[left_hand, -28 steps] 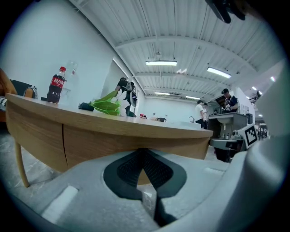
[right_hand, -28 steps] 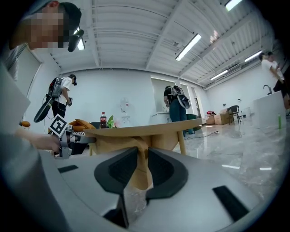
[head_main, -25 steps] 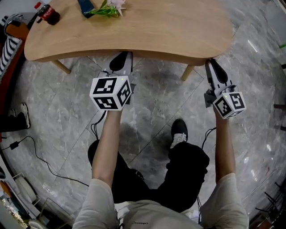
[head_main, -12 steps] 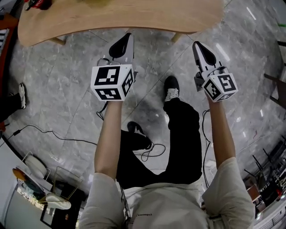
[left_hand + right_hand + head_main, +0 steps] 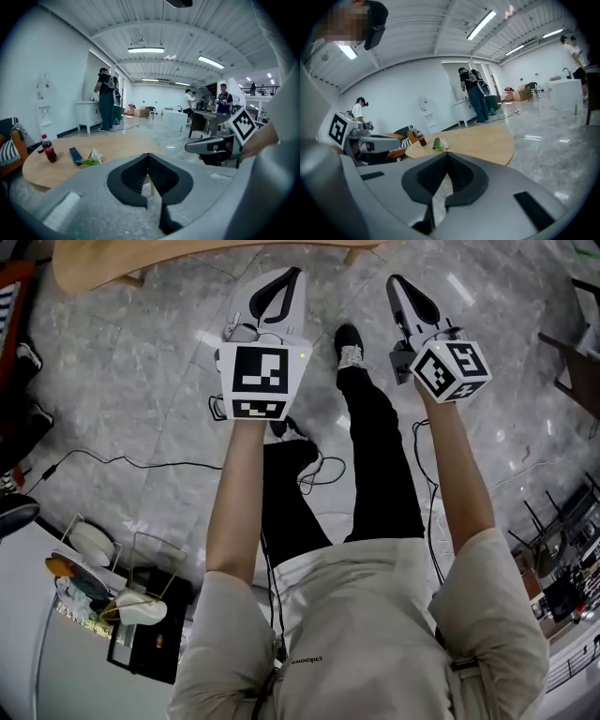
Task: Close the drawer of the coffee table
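Left gripper, right gripper forward, jaws together

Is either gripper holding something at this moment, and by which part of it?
Nothing is held. The left gripper and the right gripper both have their jaws shut together with nothing between them, apart from the coffee table.

The right claw sits closed and empty, facing the coffee table.

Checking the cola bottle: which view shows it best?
Left gripper view: the cola bottle stands upright and clear on the table. Right gripper view shows it smaller; head view leaves it out of frame.
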`<state>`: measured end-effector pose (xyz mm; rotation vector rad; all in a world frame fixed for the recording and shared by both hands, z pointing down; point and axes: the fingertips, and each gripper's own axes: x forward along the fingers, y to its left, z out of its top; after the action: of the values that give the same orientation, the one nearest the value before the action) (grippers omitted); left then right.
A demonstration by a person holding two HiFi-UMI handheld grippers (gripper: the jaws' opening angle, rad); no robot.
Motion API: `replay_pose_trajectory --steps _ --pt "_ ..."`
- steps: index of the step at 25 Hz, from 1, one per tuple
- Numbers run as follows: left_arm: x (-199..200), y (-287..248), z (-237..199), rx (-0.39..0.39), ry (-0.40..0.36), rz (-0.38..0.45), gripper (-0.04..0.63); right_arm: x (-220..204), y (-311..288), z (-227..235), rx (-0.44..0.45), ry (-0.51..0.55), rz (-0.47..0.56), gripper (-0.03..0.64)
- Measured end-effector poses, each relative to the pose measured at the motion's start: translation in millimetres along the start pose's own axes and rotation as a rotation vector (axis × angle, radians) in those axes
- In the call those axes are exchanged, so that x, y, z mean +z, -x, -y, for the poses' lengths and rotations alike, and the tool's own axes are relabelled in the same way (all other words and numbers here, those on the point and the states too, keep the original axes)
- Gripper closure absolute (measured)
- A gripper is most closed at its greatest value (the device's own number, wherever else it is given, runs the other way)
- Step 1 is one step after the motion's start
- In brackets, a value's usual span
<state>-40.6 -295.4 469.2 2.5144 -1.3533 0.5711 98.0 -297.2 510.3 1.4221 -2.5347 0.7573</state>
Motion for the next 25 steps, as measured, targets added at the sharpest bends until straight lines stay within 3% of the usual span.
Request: replay_pose_trajectory --steps 6,10,14,16,19,25 --pt "37.7 72.2 8.9 0.007 0.048 0.007 0.586 42.3 51.8 -53.0 -0.046 -0.023 -0.013 0.601" --pt "34.6 119.4 30.3 0.015 0.096 -0.035 0.586 31.7 102.9 -85.4 -0.124 -0.040 -0.100 0.601" --pt "25.8 162.0 45.3 0.044 0.198 -0.068 0.586 12.3 155.0 -124.7 -0.190 -0.119 -0.183 0.601" --pt "23.9 182.3 50.4 0.049 0.242 -0.075 0.586 5.4 175.5 -157.3 -0.172 -0.125 -0.229 0.601" --pt "27.1 210.5 61.2 0.043 0.271 -0.082 0.586 8.7 200.1 -202.2 -0.111 -0.029 -0.271 0.601" --pt "38.5 251.8 71.0 0.058 0.306 -0.092 0.586 20.6 227.3 -239.8 -0.082 0.053 -0.251 0.600"
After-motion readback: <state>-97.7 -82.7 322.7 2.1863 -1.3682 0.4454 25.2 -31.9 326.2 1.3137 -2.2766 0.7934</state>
